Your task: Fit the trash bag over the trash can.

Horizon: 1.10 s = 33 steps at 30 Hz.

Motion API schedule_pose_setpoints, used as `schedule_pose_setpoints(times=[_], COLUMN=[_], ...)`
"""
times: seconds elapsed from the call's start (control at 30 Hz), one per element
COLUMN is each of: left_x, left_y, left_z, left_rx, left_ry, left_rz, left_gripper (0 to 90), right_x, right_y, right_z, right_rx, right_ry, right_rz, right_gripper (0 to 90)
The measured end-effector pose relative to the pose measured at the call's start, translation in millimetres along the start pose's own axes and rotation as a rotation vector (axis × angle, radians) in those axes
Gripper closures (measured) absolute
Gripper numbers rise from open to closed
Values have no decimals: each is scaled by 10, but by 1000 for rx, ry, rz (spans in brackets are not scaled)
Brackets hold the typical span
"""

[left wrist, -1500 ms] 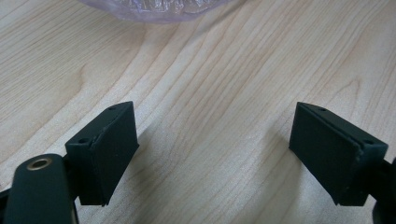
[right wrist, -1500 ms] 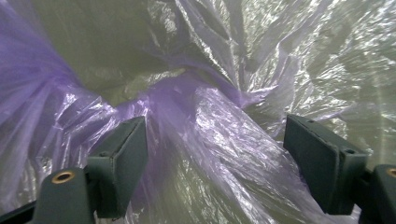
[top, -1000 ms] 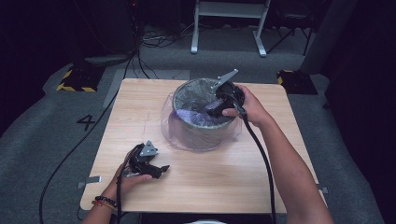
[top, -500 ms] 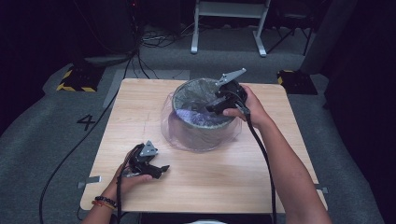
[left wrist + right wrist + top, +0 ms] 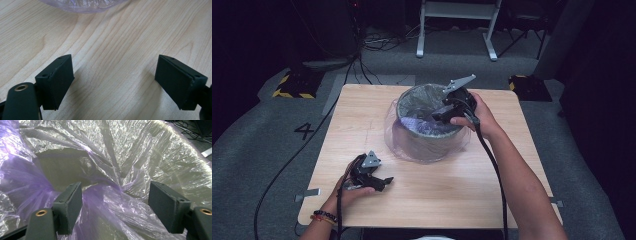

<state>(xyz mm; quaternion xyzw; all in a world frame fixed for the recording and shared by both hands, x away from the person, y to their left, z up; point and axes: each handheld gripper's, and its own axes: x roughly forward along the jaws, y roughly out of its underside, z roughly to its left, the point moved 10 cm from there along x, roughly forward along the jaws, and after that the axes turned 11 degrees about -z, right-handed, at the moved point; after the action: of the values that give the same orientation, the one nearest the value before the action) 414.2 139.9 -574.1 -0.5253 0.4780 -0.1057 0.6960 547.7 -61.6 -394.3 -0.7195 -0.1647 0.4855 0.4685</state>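
Currently: one bin, one purple-tinted clear bag lining it, and my two grippers. Bin stands mid-table, toward the far edge. My right gripper hangs over its rim, inside the mouth; its jaws stand wide, having just closed a little, with crumpled bag film between them and neither pad pressing. My left gripper rests on the table near me, jaws wide, holding nothing. Table is pale wood-grain. Grey carpet, cables and one white frame beyond.
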Motion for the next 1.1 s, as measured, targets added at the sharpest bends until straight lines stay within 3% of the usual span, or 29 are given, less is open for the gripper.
schedule_pose_setpoints(times=[0.3, 0.83, 1.1], left_x=[0, 0, 0], left_y=[0, 0, 0], left_z=[0, 0, 0], left_rx=[0, 0, 0], left_ry=[0, 1, 0], left_rz=[0, 0, 0], left_gripper=[151, 151, 151], right_x=[-41, -268, -375], right_y=[-47, -162, -143], right_z=[23, 38, 18], right_rx=[-2, -8, -14], right_ry=[2, 24, 46], right_rz=[-50, -155, -172], right_gripper=[232, 191, 189])
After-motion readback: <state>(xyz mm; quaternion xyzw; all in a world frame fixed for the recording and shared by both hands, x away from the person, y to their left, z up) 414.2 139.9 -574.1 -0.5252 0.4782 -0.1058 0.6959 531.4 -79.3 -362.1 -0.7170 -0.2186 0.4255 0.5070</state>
